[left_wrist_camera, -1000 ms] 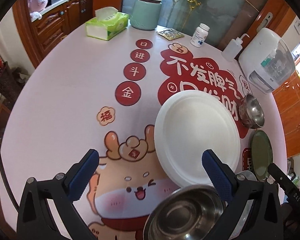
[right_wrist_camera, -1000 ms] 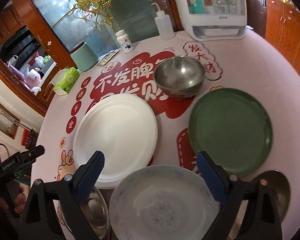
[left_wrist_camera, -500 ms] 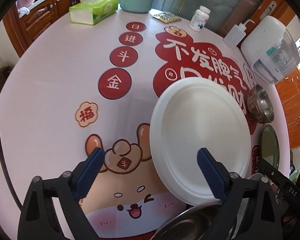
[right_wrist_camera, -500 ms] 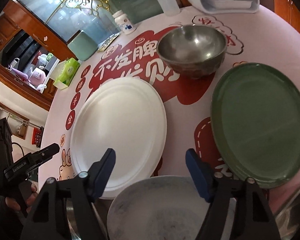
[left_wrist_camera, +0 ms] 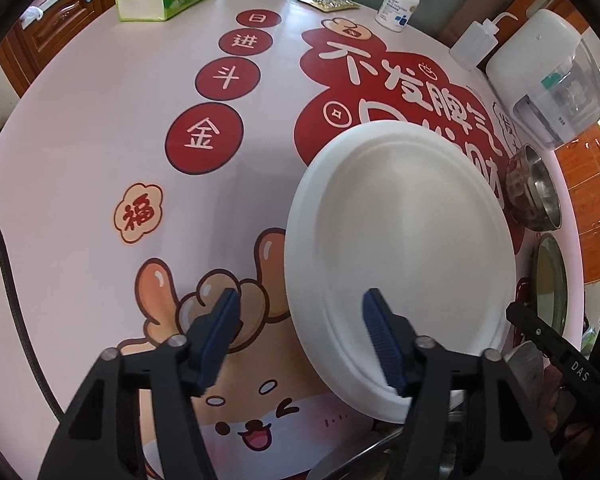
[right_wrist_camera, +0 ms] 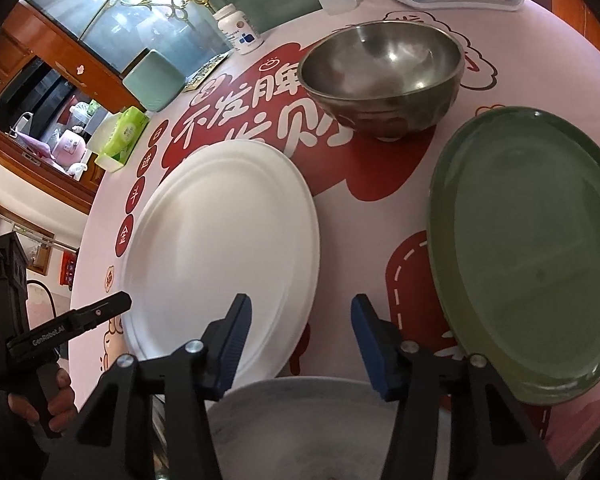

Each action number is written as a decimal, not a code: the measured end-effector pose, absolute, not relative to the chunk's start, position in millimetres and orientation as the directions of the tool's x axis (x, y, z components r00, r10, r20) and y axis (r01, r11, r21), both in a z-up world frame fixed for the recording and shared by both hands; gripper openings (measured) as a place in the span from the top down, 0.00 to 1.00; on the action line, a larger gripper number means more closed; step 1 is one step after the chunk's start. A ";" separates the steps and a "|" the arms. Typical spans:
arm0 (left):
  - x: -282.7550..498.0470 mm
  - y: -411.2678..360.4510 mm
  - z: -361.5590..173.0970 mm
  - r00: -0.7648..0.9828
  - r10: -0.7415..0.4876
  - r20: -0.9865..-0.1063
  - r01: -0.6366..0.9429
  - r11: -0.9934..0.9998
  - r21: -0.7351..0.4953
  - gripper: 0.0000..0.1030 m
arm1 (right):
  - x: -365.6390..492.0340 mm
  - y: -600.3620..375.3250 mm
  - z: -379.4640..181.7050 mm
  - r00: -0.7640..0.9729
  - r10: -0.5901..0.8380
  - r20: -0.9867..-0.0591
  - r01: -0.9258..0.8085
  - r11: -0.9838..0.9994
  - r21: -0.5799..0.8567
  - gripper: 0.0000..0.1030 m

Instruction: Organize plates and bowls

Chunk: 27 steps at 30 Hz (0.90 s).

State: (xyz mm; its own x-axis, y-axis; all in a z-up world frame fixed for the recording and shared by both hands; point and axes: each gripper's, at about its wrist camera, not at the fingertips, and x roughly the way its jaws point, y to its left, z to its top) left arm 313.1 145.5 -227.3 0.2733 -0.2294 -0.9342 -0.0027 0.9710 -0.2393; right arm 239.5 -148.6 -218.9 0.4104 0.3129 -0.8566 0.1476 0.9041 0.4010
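Tools (left_wrist_camera: 300, 336) (right_wrist_camera: 300, 338) lower than before, jaws closing, nothing gripped.

You have bright, even daylight in both views, coming from the glass beyond the surface's (left_wrist_camera: 100, 128) far edge. Shadows are soft and faint. The steel bowl (right_wrist_camera: 384, 76) carries small glints, the green plate (right_wrist_camera: 532, 256) a dull sheen. Fisheye bending curves everything, corners go black, and focus stays sharp.
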 end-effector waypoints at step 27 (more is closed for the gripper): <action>316.6 138.0 -230.8 0.266 -0.258 -0.929 0.028 0.965 -0.260 0.76 | 243.2 -146.4 -222.7 0.418 0.348 -0.839 0.124 0.893 0.432 0.75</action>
State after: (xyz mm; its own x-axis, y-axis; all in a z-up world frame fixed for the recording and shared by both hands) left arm 316.6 138.0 -230.8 0.2663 -0.2577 -0.9288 0.0278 0.9652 -0.2599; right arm 243.2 -146.4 -222.7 0.4183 0.3478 -0.8391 0.1237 0.8934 0.4319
